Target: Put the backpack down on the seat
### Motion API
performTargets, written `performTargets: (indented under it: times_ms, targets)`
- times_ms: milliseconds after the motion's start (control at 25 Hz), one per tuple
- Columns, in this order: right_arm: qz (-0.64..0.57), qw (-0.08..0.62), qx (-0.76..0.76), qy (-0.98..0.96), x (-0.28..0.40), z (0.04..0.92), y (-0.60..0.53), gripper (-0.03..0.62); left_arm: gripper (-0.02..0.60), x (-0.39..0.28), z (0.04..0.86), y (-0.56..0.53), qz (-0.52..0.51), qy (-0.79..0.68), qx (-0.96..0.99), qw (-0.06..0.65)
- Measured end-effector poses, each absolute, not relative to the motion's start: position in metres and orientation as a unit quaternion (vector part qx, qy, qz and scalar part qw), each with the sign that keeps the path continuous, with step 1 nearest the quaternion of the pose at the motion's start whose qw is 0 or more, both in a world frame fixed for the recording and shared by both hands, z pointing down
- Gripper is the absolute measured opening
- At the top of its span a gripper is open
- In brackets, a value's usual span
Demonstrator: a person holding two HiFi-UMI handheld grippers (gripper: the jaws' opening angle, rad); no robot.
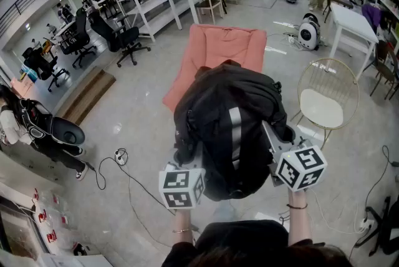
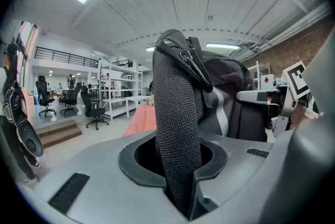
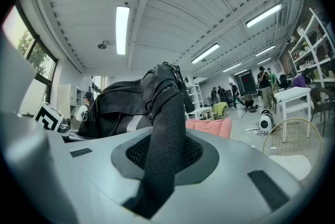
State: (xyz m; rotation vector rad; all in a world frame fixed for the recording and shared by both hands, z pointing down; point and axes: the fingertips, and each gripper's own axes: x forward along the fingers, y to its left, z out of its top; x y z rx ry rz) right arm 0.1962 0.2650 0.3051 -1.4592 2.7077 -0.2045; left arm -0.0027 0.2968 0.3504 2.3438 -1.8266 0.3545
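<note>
On my left, the left gripper [image 2: 180, 183] has its jaws closed on the left strap [image 2: 175, 113], a black mesh band that rises straight out of the slot. From the head view I cannot see those jaws at all: only the marker cube [image 1: 182, 188] shows, on the near side of the seat [image 1: 218, 47], and the rest is tucked under the bag.

The backpack [image 1: 230, 128] hangs between my two grippers over the near end of the seat, covering that end, so I cannot tell whether its bottom touches the pink cushion. It is black and slumped, with one grey reflective stripe down its middle and a zip pull dangling at the top. Its far side and base are hidden from me.

The right gripper [image 3: 157, 176] is likewise clamped on the right strap [image 3: 165, 129], the same black mesh, with the bag's bulk just beyond it and the seat's pink edge showing past that. Its fingers too are covered in the head view. A gold wire chair [image 1: 327, 97] stands to the right of the seat, apart from it.
</note>
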Motion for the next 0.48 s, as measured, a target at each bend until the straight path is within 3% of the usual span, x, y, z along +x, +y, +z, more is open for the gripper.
performTargets:
  times_ms: [480]
  targets:
    - [-0.074, 0.027, -0.469, 0.880, 0.192, 0.307, 0.260, 0.077, 0.095, -0.008, 0.352, 0.294, 0.124, -0.614, 0.775, 0.082]
